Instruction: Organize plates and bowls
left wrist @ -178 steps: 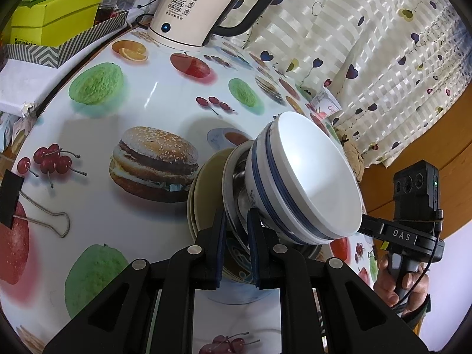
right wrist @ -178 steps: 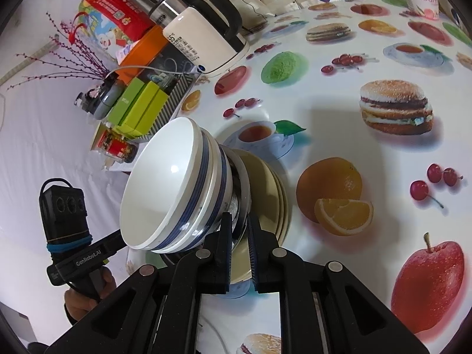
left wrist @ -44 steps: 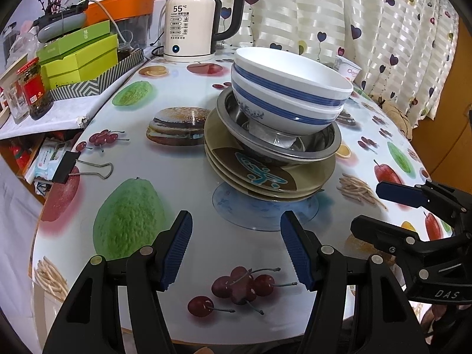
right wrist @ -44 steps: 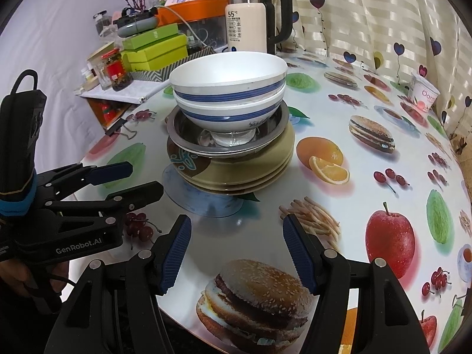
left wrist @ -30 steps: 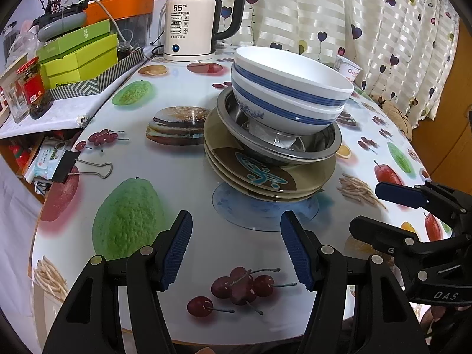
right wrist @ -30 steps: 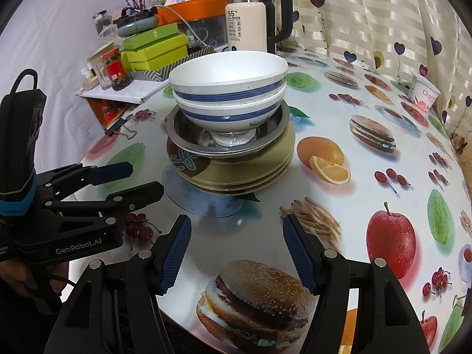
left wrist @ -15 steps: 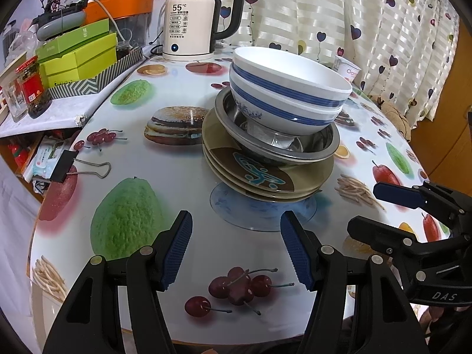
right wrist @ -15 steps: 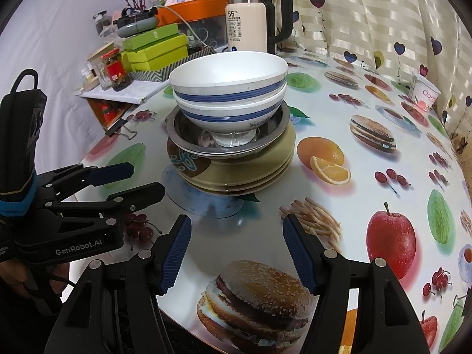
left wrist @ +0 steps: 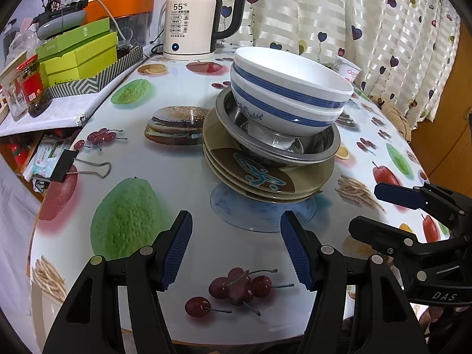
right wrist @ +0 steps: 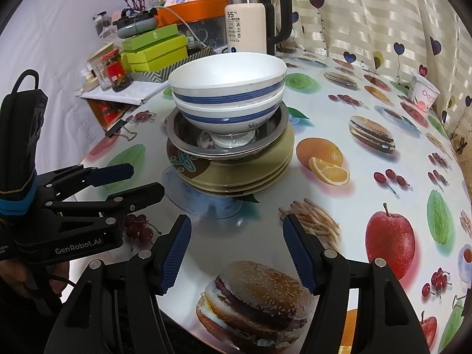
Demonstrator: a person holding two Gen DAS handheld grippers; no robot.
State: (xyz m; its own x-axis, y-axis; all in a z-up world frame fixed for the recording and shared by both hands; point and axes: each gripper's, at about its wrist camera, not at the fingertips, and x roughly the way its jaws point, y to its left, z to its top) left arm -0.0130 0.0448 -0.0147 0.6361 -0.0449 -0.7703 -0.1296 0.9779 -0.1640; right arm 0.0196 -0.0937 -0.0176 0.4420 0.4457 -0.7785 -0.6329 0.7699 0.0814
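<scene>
The left gripper pointed down at the table and its two blue-padded jaws stood apart with nothing between them. The right gripper pointed down the same way, and its jaws were apart and empty too. Both hung over the near edge of the table, in front of the stack of dishes, and neither one touched the stack. From the left wrist view the right gripper sat to the right of the stack. From the right wrist view the left gripper sat to the left of the stack, with a hand around its handle.

The stack stood upright on the round table. At the top were two white bowls with blue stripes, one set inside the other. They sat in a shiny metal bowl. Under that were a few olive-green plates. At the very bottom a pale blue plate touched the table.

The table had a cloth with pictures of burgers, cherries, apples and oranges. Behind the stack stood a cream kettle with a black handle. Left of the stack, off the table edge, were green boxes and a jar with a red label. A black binder clip lay left of the stack. Behind and right of the stack was a small white cup, and a striped curtain with hearts hung at the back.
</scene>
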